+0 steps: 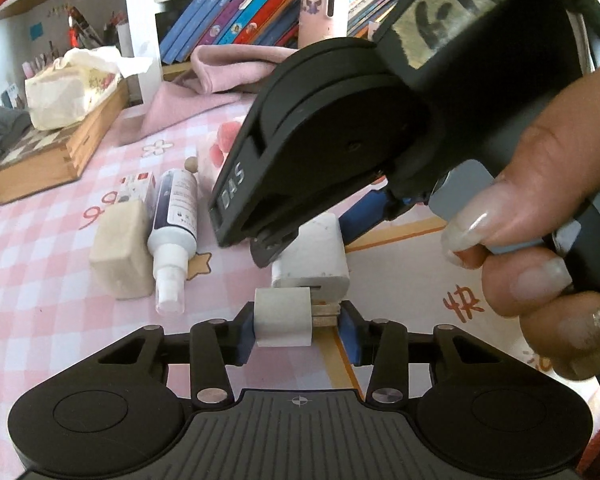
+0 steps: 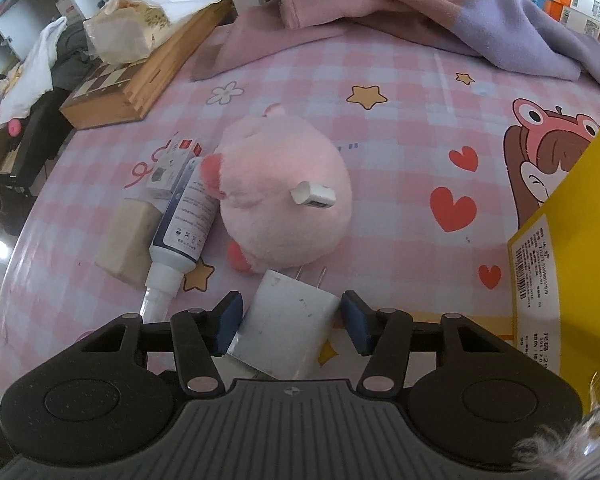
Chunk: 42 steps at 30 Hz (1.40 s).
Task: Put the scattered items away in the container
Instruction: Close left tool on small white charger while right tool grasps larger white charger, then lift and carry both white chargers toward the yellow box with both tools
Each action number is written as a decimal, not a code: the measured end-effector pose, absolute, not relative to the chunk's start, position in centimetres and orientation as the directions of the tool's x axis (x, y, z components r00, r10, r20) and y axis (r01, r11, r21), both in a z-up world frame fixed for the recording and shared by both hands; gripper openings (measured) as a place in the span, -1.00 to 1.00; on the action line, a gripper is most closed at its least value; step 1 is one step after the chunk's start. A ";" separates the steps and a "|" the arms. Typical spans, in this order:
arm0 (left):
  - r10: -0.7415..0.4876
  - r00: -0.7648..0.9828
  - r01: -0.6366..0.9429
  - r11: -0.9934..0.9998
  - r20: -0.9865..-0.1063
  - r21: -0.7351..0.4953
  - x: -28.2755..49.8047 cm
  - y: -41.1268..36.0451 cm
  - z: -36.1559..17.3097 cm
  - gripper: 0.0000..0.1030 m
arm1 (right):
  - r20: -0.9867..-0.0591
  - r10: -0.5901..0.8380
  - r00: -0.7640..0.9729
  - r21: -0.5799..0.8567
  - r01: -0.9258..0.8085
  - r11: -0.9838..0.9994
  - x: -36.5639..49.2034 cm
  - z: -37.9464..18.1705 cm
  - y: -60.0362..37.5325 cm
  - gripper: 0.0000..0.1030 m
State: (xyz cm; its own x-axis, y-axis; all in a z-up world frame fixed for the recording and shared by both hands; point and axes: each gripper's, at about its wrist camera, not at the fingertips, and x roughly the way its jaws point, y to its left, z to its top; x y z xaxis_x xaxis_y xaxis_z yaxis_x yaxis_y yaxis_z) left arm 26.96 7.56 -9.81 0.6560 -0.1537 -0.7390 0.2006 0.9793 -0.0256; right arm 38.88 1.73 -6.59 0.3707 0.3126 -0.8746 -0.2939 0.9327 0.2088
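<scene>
Left wrist view: my left gripper (image 1: 296, 326) sat low over the pink checked tablecloth (image 1: 40, 264), its blue pads apart around a small white block (image 1: 283, 317) with thin wooden pieces (image 1: 325, 314) beside it. The left pad touched the block; the right pad looked just clear of the wood, so I'd call it not yet clamped.

Right gripper from there: my right gripper (image 1: 276, 246) crossed in front, my hand (image 1: 540, 216) on its trigger, tips down at the white charger (image 1: 312, 254).

Right wrist view: the right gripper (image 2: 292, 328) straddled that charger (image 2: 284, 332), prongs pointing away toward the pink plush toy (image 2: 284, 196). Jaws were spread; the left pad was touching or nearly touching the body, the right pad stood off with a visible gap. No grip yet.

Scattered things: spray bottle (image 2: 184, 220), beige block (image 2: 126, 236) and a small printed box (image 2: 172, 164) lay together left of the plush; a little white tag (image 2: 314, 196) rested on its back.

Container: the yellow box (image 2: 560, 240) stood at the right edge, well apart from the charger.

Risk, charger: it lay skewed between the pads, so closing could twist it out or pinch a corner.

Risk, crowding: both tools worked close together; I judged a lift by either could knock the other's piece.

Risk, plush: pushing forward could shove the prongs into it.
</scene>
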 end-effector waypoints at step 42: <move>-0.086 0.745 0.083 0.996 -0.661 -0.036 15.6 13.3 -2.1 -0.20 | -0.767 0.386 0.513 0.036 -0.566 0.824 26.0 -0.6 1.9 -0.15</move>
State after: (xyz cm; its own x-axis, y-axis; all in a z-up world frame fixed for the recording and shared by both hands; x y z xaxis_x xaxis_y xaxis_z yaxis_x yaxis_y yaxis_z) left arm 15.61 13.31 -2.14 0.7454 -0.0856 -0.6611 0.0826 0.9959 -0.0358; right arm 26.04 1.94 -0.63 0.5132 0.3861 -0.7665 -0.5659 0.8237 0.0360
